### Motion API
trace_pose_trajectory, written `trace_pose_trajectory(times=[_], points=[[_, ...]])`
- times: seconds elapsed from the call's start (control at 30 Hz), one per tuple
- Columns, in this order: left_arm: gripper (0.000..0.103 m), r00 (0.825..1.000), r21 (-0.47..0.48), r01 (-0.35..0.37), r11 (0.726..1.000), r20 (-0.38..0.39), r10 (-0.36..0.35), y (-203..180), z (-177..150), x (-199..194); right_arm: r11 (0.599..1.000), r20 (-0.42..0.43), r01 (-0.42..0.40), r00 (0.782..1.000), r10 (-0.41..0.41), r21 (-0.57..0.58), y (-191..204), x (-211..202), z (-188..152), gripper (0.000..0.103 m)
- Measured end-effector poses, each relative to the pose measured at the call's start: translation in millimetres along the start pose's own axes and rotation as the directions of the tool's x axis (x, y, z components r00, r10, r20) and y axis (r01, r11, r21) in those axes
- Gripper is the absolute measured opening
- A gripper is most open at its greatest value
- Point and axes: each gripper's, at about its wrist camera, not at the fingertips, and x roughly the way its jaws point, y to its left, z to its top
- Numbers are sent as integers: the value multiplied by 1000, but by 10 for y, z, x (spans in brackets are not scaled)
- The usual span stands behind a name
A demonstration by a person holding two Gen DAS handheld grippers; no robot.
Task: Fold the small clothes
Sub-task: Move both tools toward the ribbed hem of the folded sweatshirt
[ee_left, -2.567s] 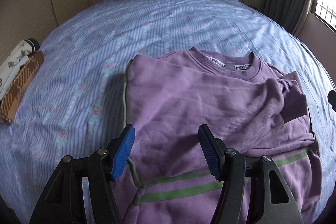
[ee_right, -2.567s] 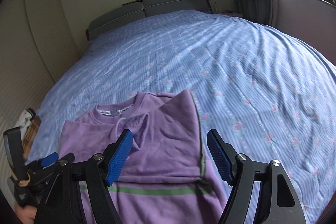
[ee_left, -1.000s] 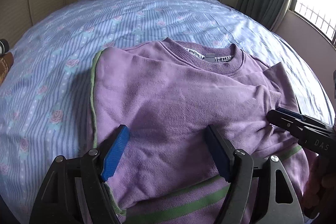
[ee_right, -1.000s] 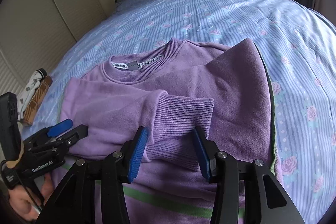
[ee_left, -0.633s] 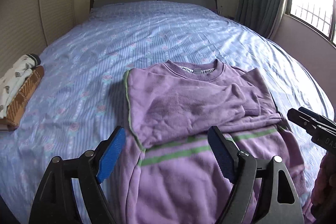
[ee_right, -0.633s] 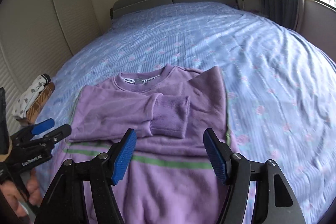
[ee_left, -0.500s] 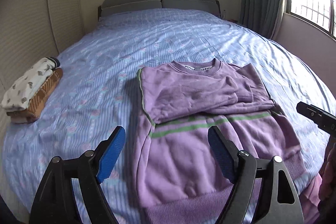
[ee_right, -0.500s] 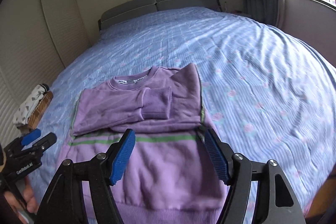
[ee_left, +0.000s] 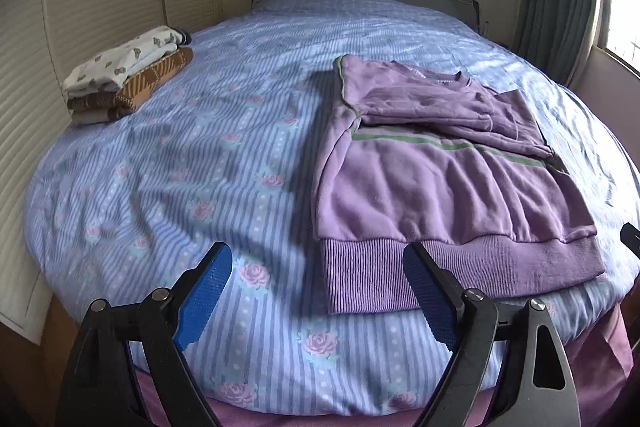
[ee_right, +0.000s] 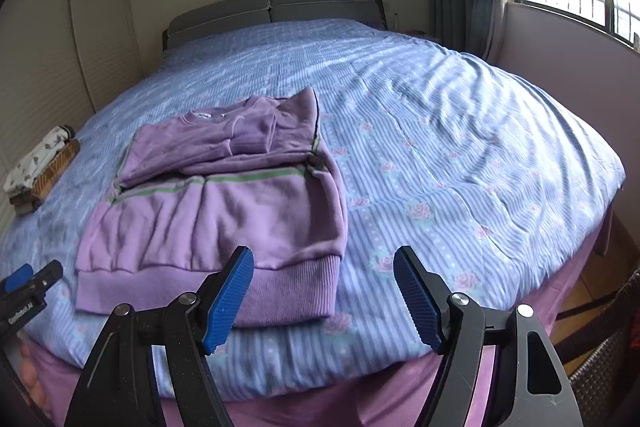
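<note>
Left gripper (ee_left: 318, 301) spread, empty; right gripper (ee_right: 324, 301) same. Sweater (ee_left: 436, 187) on bed (ee_left: 200, 155), hem nearest, long axis toward 12 o'clock; hem at 1 o'clock of left, 11 o'clock of right.

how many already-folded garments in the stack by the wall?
2 for certain: a white patterned garment on top and a brown plaid one under it, stacked at the bed's left edge. A grey-brown layer at the bottom may be a third.
</note>
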Motion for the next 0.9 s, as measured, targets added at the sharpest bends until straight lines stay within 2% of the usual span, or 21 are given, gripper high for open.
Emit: trace_pose_trajectory(times=[0.27,0.4,0.57,0.83,0.9], points=[[87,999,-67,-2,998,-36,0,130,-138,193,999,-70,-37,997,39,26,-4,226,-102,72],[84,998,-96,24,995,-63,-30,162,-170,291,996,-110,-55,992,63,72,-66,345,-130,71],[77,991,-91,81,992,-100,-90,84,-214,422,987,-137,-87,985,105,134,-154,462,-152,66],[76,986,-112,99,989,-124,-112,66,-263,518,977,-186,-149,966,177,155,-132,606,-180,53],[69,985,-112,110,988,-120,-123,51,-262,518,972,-192,-161,962,193,168,-140,633,-184,53]])
